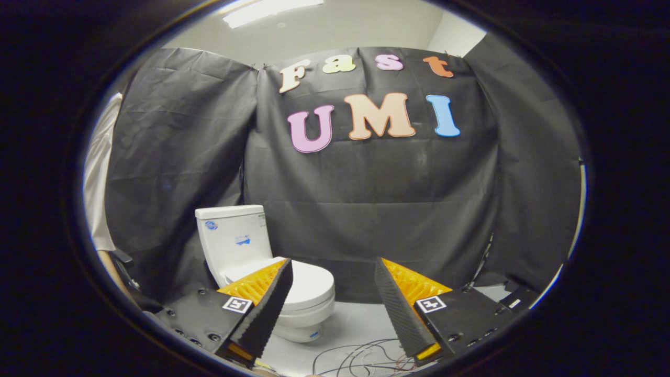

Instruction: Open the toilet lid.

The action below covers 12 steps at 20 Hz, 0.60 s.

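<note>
Against black cloth, shut toilet lid [309, 283] faces open tongs [334, 269].

The toilet [272, 272] was plain white all over, its closed lid [309, 283] the same white as the tank [235, 235], which bore two small blue marks on its front face. The gripper [333, 272] had fingers [267, 309] spread wide apart and holding nothing, their inner pads black with a fine ribbed pattern, their outer sides bright orange-yellow with ridges, and each black base carried a small white square tag printed with a black pattern. The booth's wall [366, 209] was wrinkled black cloth, the floor [356, 324] was pale grey, and thin dark and reddish wires [361, 356] lay looped on it.
</note>
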Each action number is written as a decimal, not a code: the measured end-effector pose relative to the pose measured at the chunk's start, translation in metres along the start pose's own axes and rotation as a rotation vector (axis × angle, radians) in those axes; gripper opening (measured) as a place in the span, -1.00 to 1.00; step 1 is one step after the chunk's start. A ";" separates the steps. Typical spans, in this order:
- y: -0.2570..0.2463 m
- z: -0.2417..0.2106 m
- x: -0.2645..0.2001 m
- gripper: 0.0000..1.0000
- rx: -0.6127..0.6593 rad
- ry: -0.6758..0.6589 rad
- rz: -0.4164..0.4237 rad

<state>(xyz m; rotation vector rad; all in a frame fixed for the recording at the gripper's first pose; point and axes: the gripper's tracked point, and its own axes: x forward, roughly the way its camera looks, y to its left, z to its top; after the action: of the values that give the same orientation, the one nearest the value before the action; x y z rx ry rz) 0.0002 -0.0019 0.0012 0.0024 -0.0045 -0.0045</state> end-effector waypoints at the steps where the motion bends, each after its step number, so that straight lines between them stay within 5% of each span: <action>1: 0.002 -0.002 0.001 0.96 0.001 0.003 -0.001; 8: 0.004 -0.005 0.009 0.94 -0.004 0.001 0.002; 12: 0.007 0.004 0.053 0.94 -0.007 0.011 0.019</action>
<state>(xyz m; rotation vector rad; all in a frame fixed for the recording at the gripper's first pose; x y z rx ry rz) 0.0537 0.0047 0.0049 -0.0051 0.0063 0.0142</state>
